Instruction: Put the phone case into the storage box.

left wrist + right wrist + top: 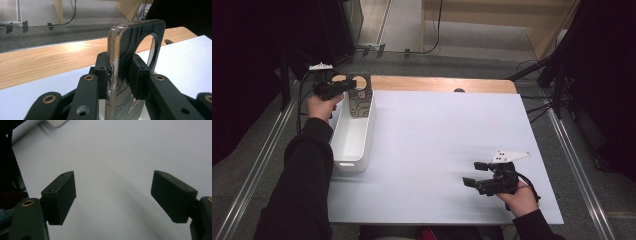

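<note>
1 phone case [130, 75] (dark, with a round cutout near its top) stands upright on edge between the pads of the left gripper [346, 86], which holds it over the far end of 1 white bin [353, 142] at the table's [447, 150] left side. The right gripper [476, 173] rests well apart near the front right, its 2 jaws spread wide with nothing between them.
</note>
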Motion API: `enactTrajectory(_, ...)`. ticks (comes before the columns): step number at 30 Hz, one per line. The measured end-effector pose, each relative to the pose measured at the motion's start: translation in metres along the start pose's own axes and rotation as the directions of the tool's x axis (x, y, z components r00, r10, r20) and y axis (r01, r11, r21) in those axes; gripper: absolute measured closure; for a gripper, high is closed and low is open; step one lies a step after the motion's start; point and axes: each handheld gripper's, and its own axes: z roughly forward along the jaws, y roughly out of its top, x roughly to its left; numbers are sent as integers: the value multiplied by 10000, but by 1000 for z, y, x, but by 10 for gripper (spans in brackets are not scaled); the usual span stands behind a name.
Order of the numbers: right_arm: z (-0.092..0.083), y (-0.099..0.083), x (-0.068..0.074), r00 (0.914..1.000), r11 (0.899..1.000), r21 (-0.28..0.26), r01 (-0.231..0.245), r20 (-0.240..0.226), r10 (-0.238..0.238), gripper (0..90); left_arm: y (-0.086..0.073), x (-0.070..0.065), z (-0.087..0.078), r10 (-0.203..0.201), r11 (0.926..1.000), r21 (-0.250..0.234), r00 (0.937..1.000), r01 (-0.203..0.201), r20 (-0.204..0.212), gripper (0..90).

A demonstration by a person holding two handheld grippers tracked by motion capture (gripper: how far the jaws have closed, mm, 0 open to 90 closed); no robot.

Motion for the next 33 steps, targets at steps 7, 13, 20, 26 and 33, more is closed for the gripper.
enactTrajectory(7,0,0,0,10000,10000,-24,-11,-17,11,192,-1,1,2,-49,10000,-85,10000,50,80,542)
enactTrajectory(13,0,0,0,10000,10000,23,-33,-79,33,192,-2,8,2,-668,9975,-210,9965,679,502,327)
enactTrajectory(20,0,0,0,10000,10000,6,-34,-89,34,192,-1,8,-2,-452,9990,41,9987,451,253,281)
enactTrajectory(26,-1,-1,-1,10000,10000,-5,-48,-73,48,192,1,7,-8,-602,9981,132,9979,599,247,280)
enactTrajectory(33,0,0,-2,9999,10000,6,-57,-95,57,192,4,7,-19,-754,9968,272,9968,747,255,280)
